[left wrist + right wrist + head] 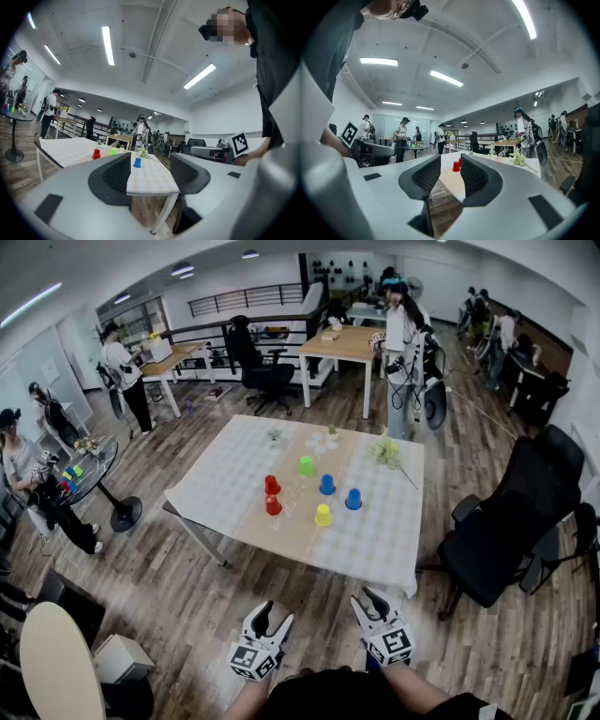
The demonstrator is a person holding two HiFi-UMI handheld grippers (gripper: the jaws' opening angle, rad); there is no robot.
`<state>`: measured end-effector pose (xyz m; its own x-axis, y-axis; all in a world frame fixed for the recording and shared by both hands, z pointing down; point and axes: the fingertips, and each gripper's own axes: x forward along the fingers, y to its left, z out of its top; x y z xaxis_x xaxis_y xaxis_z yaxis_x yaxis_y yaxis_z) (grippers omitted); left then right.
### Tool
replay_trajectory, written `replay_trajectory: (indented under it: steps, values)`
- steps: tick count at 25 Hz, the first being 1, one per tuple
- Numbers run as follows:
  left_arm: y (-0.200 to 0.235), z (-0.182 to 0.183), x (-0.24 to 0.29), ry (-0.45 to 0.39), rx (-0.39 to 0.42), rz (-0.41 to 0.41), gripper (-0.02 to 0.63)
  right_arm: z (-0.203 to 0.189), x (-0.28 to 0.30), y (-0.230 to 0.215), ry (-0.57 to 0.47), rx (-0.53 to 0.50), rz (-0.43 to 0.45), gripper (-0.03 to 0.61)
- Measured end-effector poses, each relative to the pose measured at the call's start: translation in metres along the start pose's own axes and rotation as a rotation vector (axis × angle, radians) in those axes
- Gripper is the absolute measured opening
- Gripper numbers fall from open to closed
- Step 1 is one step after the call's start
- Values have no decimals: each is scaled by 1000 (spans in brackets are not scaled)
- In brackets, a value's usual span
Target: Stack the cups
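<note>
Several small cups stand upside down on the checked table [375,540] in the head view: two red cups [272,486] [273,505], a green cup [307,466], two blue cups [327,485] [353,500] and a yellow cup [322,515]. None is stacked. My left gripper [277,615] and right gripper [368,598] hang well short of the table's near edge, both pointing at it. The left gripper [150,159] is wide open and empty; a blue cup [137,162] shows far off between its jaws. The right gripper [450,161] stands partly open, empty, with a red cup [456,166] far beyond.
A black office chair [511,521] stands right of the table. A round white tabletop [56,662] is at the lower left. Flower sprigs [386,451] lie at the table's far right. People stand around a small round table [89,465] at left and by desks at the back.
</note>
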<state>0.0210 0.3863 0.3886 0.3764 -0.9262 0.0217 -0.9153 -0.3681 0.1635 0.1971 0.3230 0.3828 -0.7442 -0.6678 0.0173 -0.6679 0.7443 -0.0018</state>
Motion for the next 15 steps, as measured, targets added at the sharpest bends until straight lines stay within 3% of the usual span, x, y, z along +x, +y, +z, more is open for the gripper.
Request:
replay_trajectory:
  steps: [6, 15]
  values:
    - [-3, -6, -5, 11, -11, 16, 244, -8, -9, -12, 15, 9, -19, 135]
    - [-2, 13, 23, -25, 27, 48, 244, 5, -1, -48, -27, 16, -6, 150]
